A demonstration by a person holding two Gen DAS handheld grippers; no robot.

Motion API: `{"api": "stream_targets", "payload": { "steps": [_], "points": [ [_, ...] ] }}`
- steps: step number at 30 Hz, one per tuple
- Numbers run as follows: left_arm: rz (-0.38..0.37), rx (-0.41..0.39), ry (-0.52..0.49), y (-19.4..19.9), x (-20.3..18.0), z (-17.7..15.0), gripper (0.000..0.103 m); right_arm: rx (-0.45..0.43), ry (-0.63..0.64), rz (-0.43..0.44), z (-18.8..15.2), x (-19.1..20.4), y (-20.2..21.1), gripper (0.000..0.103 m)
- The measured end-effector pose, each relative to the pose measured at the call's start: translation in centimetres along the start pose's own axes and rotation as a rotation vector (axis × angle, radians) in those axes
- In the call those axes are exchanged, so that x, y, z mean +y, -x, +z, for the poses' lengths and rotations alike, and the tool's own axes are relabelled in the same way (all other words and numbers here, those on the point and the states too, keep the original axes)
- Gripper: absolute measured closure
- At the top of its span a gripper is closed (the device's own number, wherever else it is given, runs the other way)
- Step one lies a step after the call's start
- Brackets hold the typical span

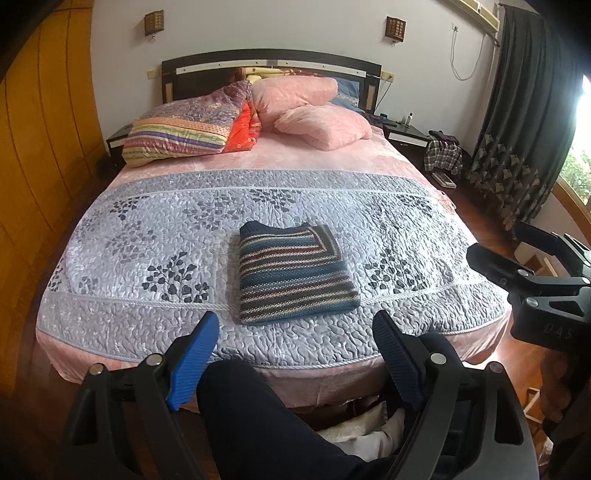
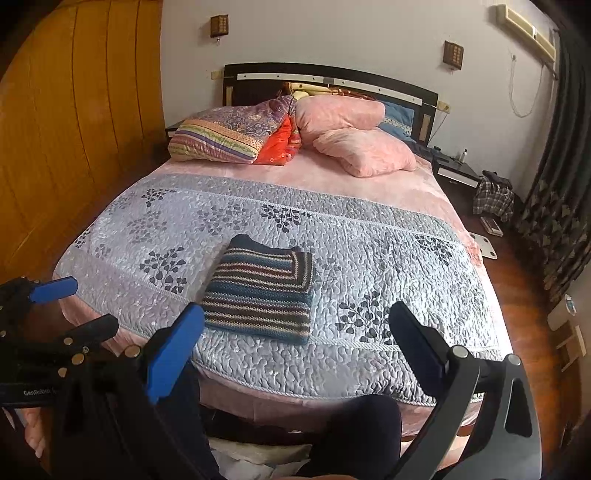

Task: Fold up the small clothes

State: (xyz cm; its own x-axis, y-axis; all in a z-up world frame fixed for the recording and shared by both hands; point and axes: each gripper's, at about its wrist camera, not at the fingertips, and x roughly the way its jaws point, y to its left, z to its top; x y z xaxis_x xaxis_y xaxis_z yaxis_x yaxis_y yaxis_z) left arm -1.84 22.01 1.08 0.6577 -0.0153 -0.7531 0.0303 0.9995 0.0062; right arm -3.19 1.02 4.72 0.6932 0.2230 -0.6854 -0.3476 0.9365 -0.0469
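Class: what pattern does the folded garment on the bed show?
The folded knit garment has horizontal stripes in blue, dark and pale tones; clearest in the left wrist view.

A home bedroom: a bed with a quilt and pink pillows against a dark headboard, nightstands beside it, wooden wardrobe, curtains, wall lamps.

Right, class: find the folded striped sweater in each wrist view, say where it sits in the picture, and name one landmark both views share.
Left wrist view: the striped sweater lies at the centre, on the grey quilt near the foot of the bed.
Right wrist view: the striped sweater lies left of centre, on the same quilt.
Shared landmark: the dark headboard behind the pink pillows.
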Motion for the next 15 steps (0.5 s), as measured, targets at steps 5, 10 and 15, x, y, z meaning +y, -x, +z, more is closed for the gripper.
{"api": "stream_targets", "payload": {
  "steps": [5, 10, 15],
  "points": [
    [0.000, -0.002, 0.000, 0.10, 0.12, 0.12, 0.018, -0.003, 0.008, 0.003, 0.06, 0.35, 0.11, 0.003],
    [0.001, -0.007, 0.002, 0.37, 0.22, 0.14, 0.018, -0.005, 0.007, 0.004, -0.07, 0.49, 0.18, 0.003],
    [0.006, -0.006, 0.003, 0.40, 0.16, -0.05, 0.018, -0.004, 0.014, 0.003, -0.51, 0.66, -0.15, 0.003]
  ]
}}
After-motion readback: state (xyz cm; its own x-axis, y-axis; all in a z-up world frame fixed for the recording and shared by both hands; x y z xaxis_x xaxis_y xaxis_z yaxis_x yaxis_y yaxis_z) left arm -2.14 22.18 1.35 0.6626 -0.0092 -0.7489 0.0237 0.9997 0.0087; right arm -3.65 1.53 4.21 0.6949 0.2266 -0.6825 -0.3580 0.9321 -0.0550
